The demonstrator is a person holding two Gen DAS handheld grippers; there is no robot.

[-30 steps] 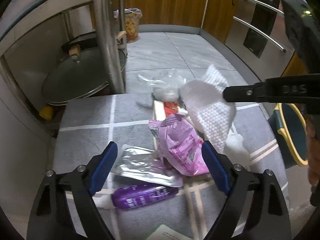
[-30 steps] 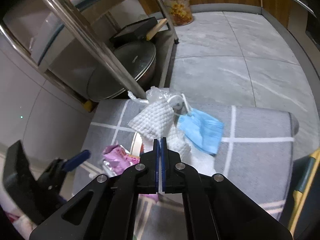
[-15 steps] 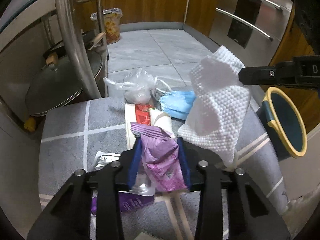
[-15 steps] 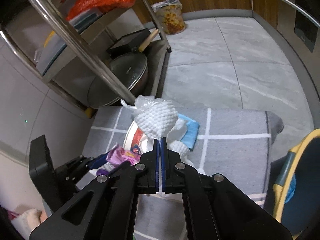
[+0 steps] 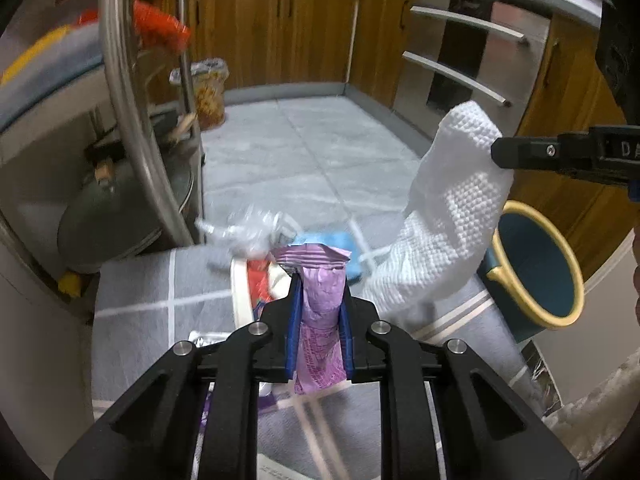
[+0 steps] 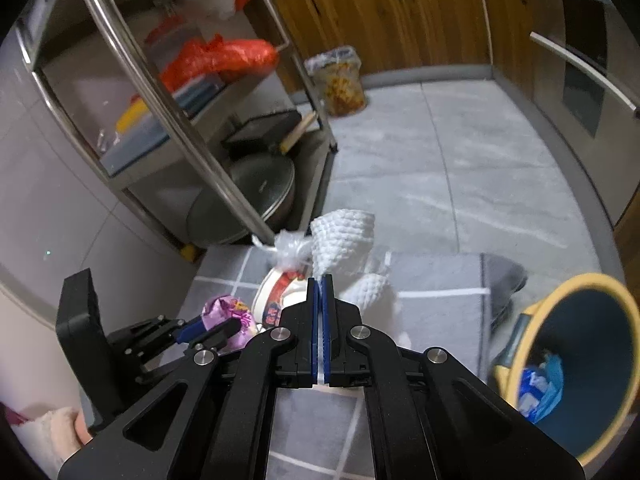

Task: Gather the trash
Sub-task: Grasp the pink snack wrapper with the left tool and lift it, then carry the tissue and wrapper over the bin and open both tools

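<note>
Left wrist view: my left jaws (image 5: 319, 300) have just been closing, and they now pinch one purple snack wrapper (image 5: 320, 320) between the two blue pads, lifted off the grey mat (image 5: 160, 320).
Right wrist view: my right jaws (image 6: 319, 292) are clenched tight on one white paper towel (image 6: 340, 236), which rises crumpled beyond the tips.
Grippers counted: two, one in each hand (each shows in the other's view, the right one entering from the right edge of the left view with the towel hanging from it).
Paper towel: one, held in the air above the right end of the mat, its lower end trailing down near the mat.
Purple wrapper: one, upright between my left pads, its crimped top above the tips and its lower end hanging below them.
Trash on the mat: one clear plastic bag (image 5: 248, 232) knotted at the far edge; one blue face mask (image 5: 324, 240) just beside it; one white round container with red print (image 6: 280, 296) lying on its side between the bag and my left jaws; one silver foil pack (image 5: 208, 338), mostly hidden behind my left jaws.
Bin: one blue bucket with a yellow rim (image 6: 576, 364), standing on the floor just off the right end of the mat, with blue and white litter in its bottom.
Floor: grey tiles (image 6: 440, 168); one filled plastic bag (image 6: 340, 80) stands by the wooden cabinets.
Rack: one steel shelf unit (image 6: 168, 120) left of the mat, with one large pan lid (image 6: 248, 196) low down and one red bag (image 6: 216, 60) on a shelf above.
</note>
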